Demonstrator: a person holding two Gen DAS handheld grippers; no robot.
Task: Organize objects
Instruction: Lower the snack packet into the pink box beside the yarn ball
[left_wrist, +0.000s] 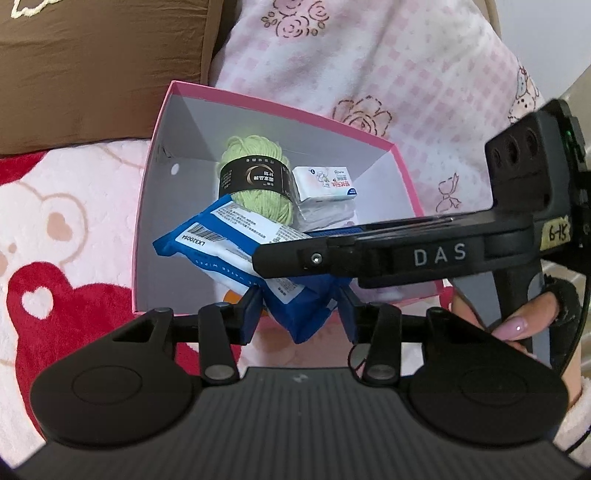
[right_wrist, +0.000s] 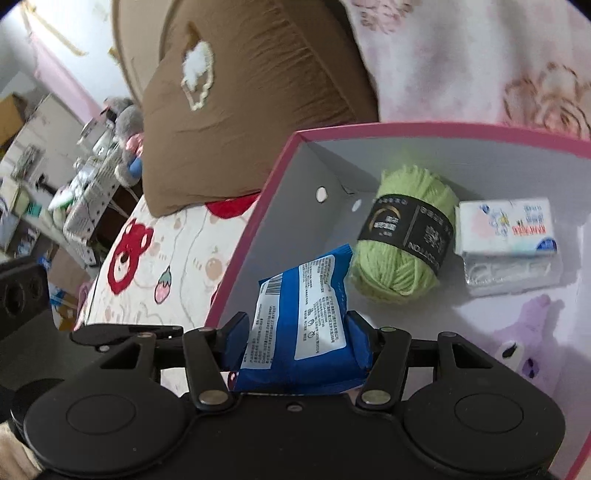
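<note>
Your right gripper clamps the blue wipes pack over the pink box — lower, then release; your left gripper is part-open around the pack's end, grip unclear.

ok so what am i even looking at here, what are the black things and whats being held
No robot here: a person holds a tool in each hand, each with two fingers and a camera looking along them. One picture comes from the left hand-held gripper, the other from the right hand-held gripper. The black shapes at the bottom of each picture are the tool itself.

A pink box sits on a bear-print blanket. It holds a ball of green yarn and a small white packet.

The right tool grips a blue pack of wipes over the box. The pack's end also lies between the left tool's fingers, but I cannot tell if they press on it.
</note>
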